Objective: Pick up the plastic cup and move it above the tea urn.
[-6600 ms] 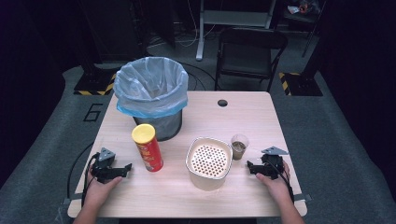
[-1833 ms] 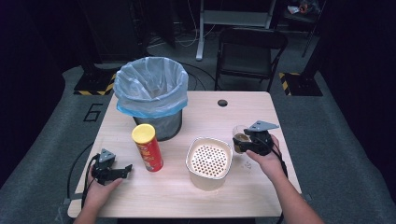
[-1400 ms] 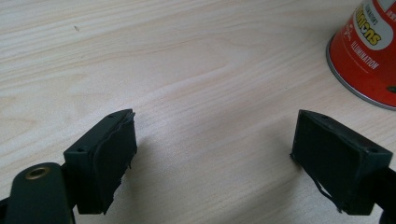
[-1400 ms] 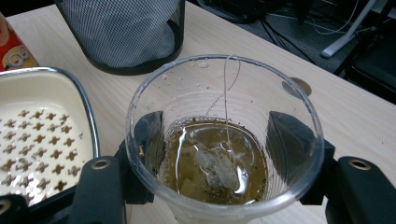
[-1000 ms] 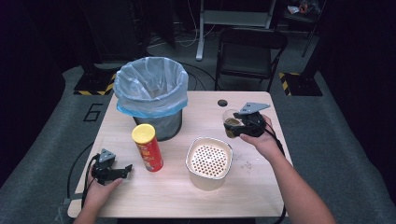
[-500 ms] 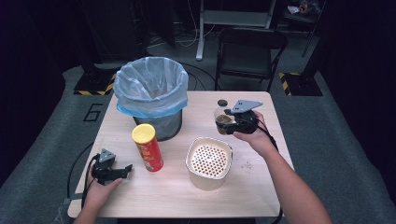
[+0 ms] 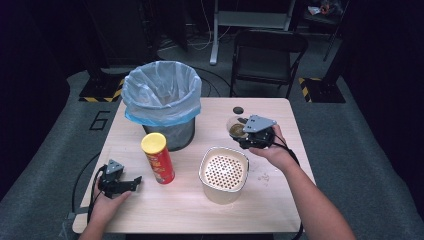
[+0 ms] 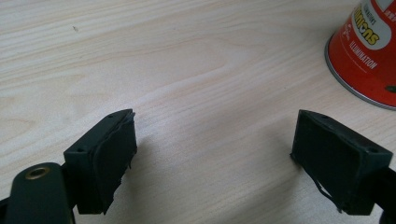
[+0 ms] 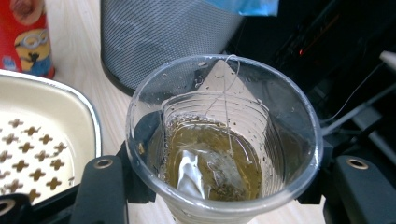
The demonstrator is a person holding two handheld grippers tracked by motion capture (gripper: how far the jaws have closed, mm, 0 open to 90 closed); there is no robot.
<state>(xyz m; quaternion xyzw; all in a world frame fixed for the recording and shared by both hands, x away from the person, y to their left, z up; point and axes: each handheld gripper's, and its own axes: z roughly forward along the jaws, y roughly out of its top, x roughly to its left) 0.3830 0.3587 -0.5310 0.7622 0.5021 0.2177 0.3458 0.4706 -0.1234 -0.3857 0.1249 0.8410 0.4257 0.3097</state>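
A clear plastic cup holding amber liquid and a soaked tea bag sits pinched between the black jaws of the right gripper, one jaw pressed against each side of its wall; a thin string runs up the inside to the rim. In the high view the same cup shows right of centre, held above the pale wooden surface by the right gripper, whose hand reaches in from the lower right. Just below it in the frame stands a cream square container with a perforated top. Further left stands a red cylindrical crisp can with a yellow lid, and behind that, in the upper left, a grey mesh waste bin lined with a pale blue plastic bag. A small dark round disc lies near the surface's far edge. At the lower left the left gripper rests low on the surface, its jaws spread wide with bare wood between them, the red can's base near one jaw.
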